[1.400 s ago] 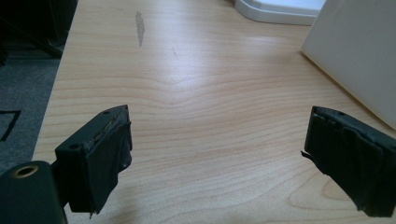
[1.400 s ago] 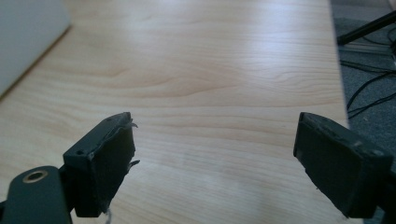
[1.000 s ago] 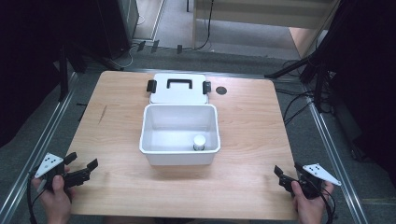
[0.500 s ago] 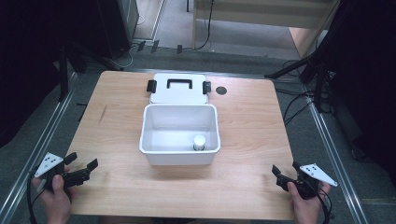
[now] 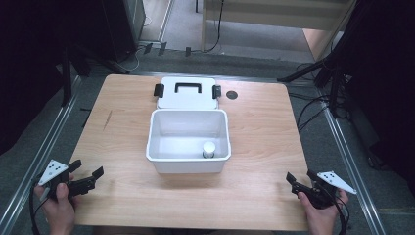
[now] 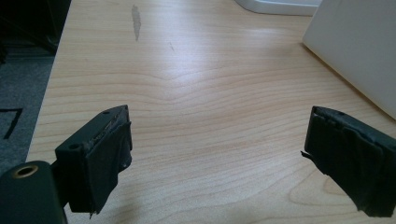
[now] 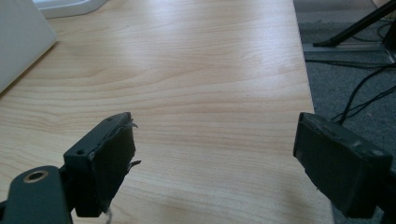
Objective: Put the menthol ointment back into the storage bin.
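Two tools sit at the near corners of the tabletop [image 5: 264,127], one in each of my hands. My left tool [image 5: 89,177] is at the near left corner, its jaws spread wide with nothing between them; in the left gripper view the left tool [image 6: 217,154] has only bare wood grain showing across the gap. My right tool [image 5: 299,179] is at the near right corner, jaws likewise parted and empty, and in the right gripper view the right tool [image 7: 212,156] frames plain wood with the tabletop's right edge and some cables [image 7: 359,88] on the grey floor [image 7: 345,70] beyond.

Between them, near the middle of the tabletop and well apart from both tools, stands a white bin [image 5: 188,161] with its top uncovered. Inside it, toward the near right corner of its floor, stands a small jar [image 5: 209,149] with a white cap, upright. Just behind the bin lies its white lid [image 5: 187,98], flat, with a black handle [image 5: 187,86] on top and a black latch at each end. A small dark round hole [image 5: 231,95] marks the tabletop just right of the lid. A grey smear [image 5: 107,120] shows on the wood left of the bin.
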